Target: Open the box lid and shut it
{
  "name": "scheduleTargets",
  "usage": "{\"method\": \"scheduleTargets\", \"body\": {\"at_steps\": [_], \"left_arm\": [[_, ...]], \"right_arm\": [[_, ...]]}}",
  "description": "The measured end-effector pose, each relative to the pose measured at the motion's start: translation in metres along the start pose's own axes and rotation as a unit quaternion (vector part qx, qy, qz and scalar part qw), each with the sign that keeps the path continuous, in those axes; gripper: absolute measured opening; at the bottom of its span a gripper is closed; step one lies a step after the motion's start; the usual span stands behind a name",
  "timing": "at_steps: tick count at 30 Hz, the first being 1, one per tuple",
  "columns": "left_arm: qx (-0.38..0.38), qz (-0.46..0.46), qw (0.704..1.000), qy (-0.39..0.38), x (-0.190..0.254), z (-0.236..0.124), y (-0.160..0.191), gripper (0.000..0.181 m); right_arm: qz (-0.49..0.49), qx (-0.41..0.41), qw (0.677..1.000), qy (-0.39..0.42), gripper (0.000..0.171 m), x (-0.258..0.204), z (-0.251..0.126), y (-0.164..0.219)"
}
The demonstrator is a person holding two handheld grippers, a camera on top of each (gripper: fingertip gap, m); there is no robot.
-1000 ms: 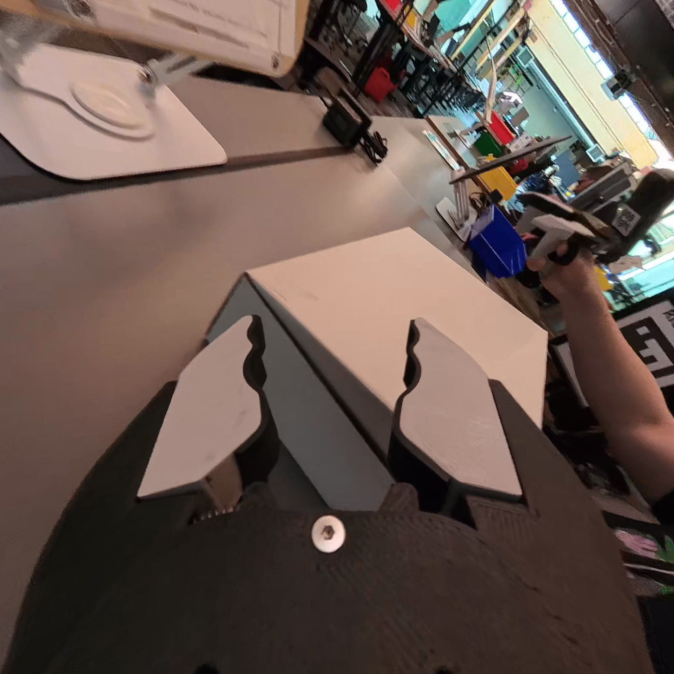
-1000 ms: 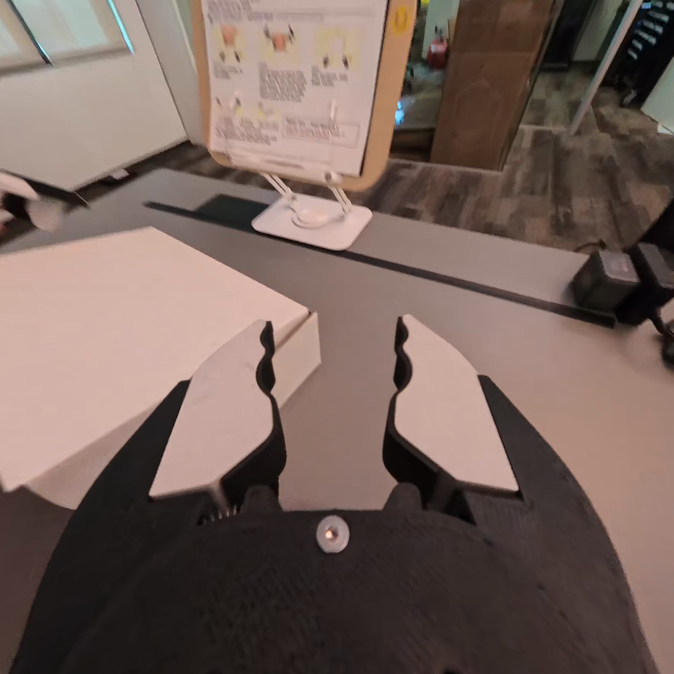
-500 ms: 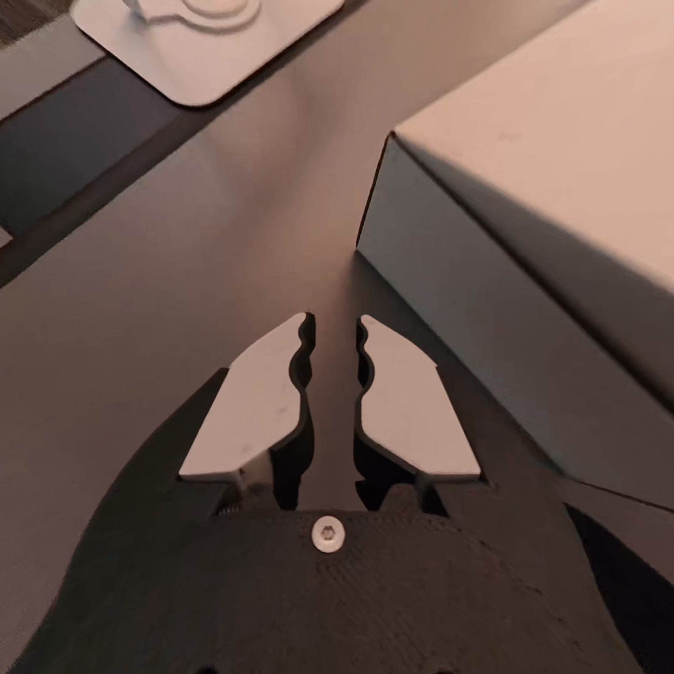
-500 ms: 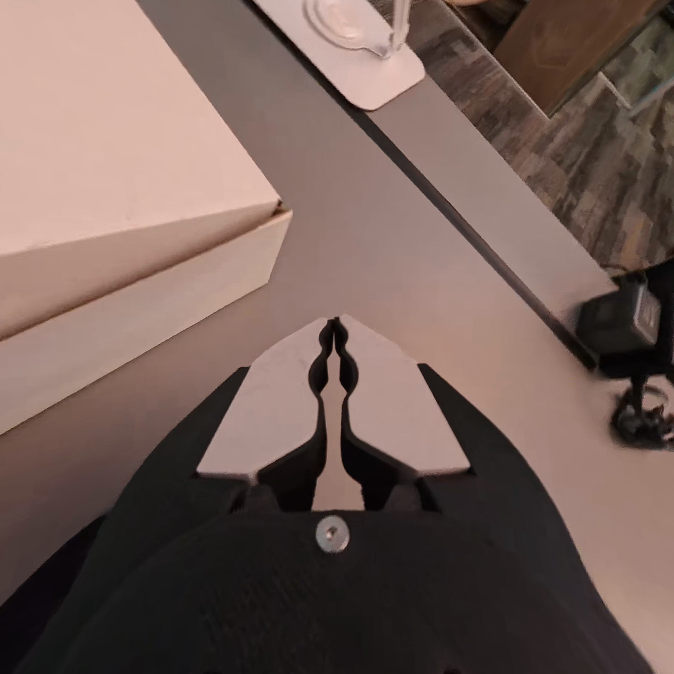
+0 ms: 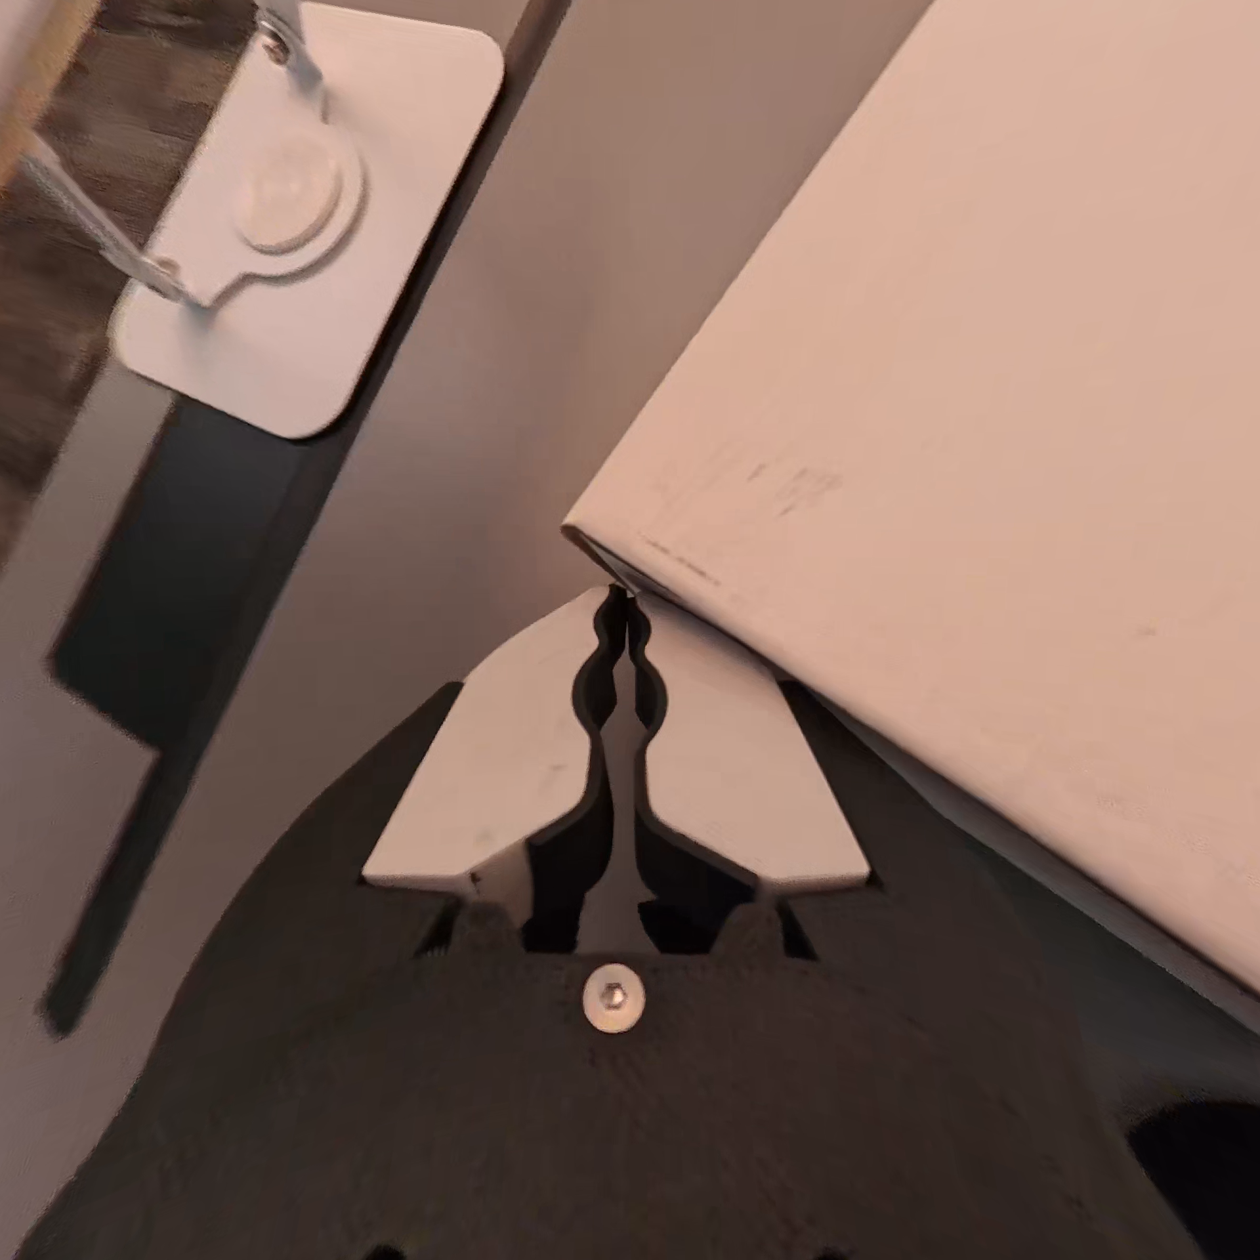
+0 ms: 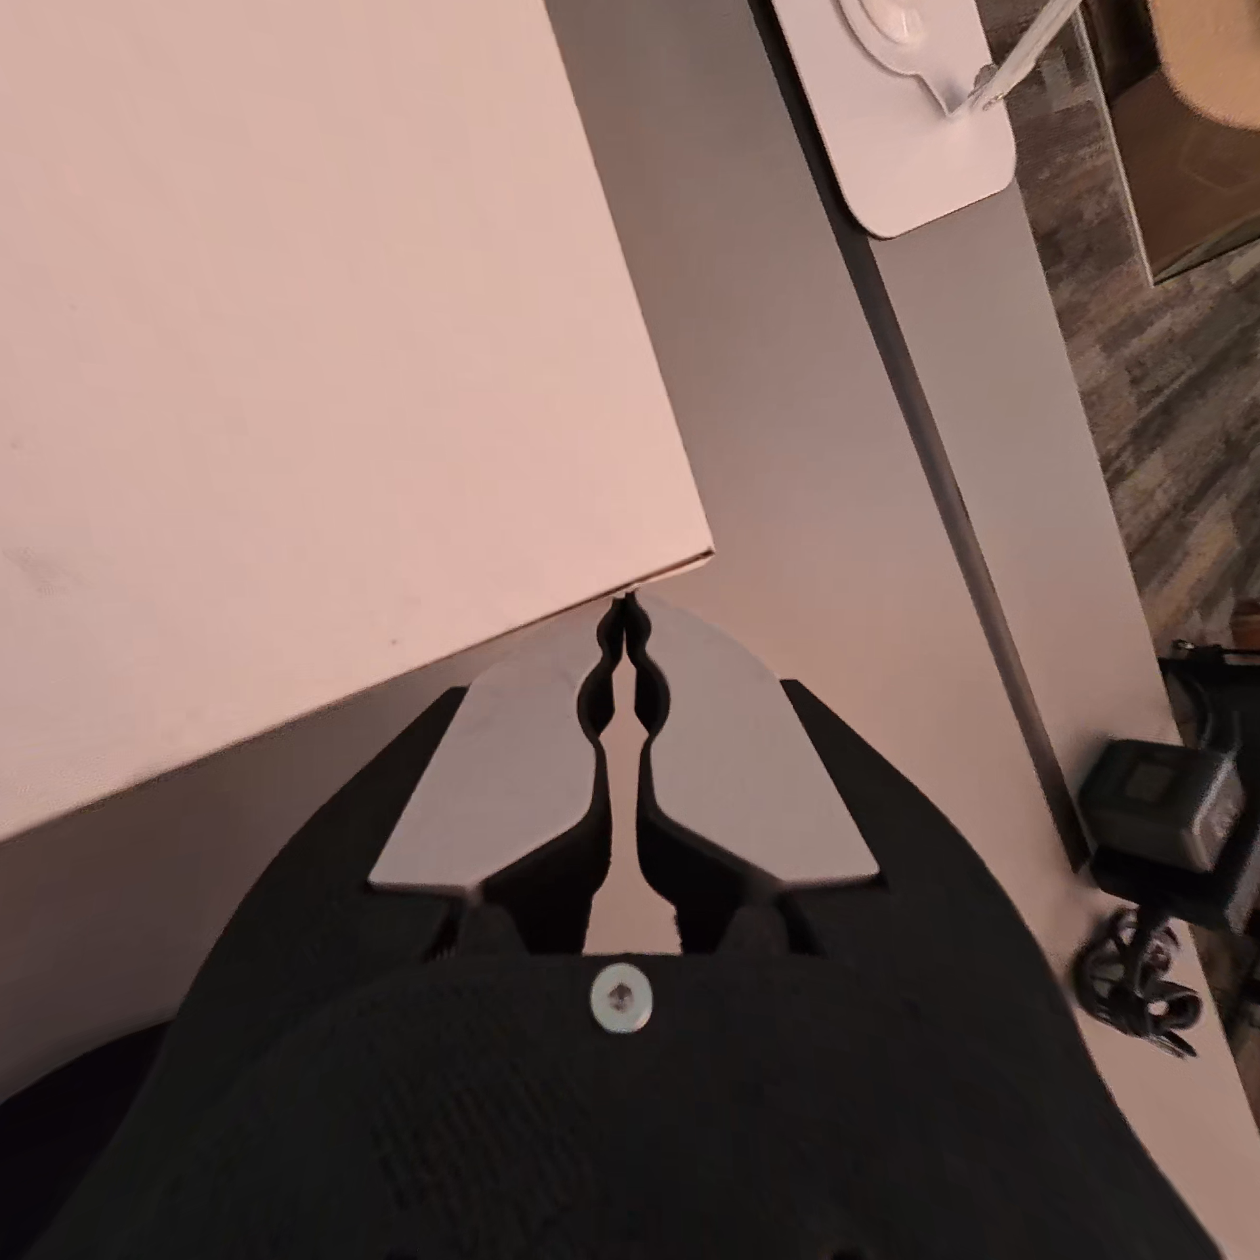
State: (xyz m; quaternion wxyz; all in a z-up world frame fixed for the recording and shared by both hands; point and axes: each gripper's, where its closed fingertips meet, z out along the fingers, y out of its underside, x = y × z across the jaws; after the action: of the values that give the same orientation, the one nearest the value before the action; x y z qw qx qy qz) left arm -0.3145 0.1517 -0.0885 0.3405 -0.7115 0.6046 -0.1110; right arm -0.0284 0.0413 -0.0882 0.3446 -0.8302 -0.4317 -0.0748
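Left tongs (image 5: 624,600) closed, right tongs (image 6: 626,603) closed, tips under white box lid (image 5: 954,409) edge.

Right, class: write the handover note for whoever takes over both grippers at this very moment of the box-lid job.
Left gripper: jaws closed, tips at the lid's front edge near its left corner; whether they pinch the edge cannot be told.
Right gripper: jaws closed, tips at the front edge near the right corner; same doubt.
White box lid looks down or barely raised, on the grey table.
Done: both grippers placed at the front edge.
Left: raise the lid, then shut it.
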Motion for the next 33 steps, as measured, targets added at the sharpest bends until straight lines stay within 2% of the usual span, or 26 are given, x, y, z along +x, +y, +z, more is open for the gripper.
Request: {"method": "scheduleTargets", "body": {"at_steps": [2, 17, 23, 33], "left_arm": [[-0.005, 0.033, 0.999, -0.025, -0.001, -0.002, -0.001, 0.0], [-0.03, 0.101, 0.99, -0.097, -0.004, -0.01, 0.001, 0.0], [-0.101, 0.214, 0.948, -0.212, -0.021, -0.03, 0.013, 0.0], [-0.134, 0.307, 0.893, -0.299, -0.031, -0.068, 0.01, 0.0]], "right_arm": [[-0.011, 0.0, 1.0, 0.008, 0.0, 0.002, 0.001, -0.001], [0.056, 0.022, 0.997, 0.045, 0.001, 0.012, 0.001, 0.005], [0.097, 0.042, 0.991, 0.077, 0.0, 0.02, -0.02, 0.02], [0.156, 0.136, 0.972, 0.111, 0.001, 0.001, -0.083, 0.037]]}}
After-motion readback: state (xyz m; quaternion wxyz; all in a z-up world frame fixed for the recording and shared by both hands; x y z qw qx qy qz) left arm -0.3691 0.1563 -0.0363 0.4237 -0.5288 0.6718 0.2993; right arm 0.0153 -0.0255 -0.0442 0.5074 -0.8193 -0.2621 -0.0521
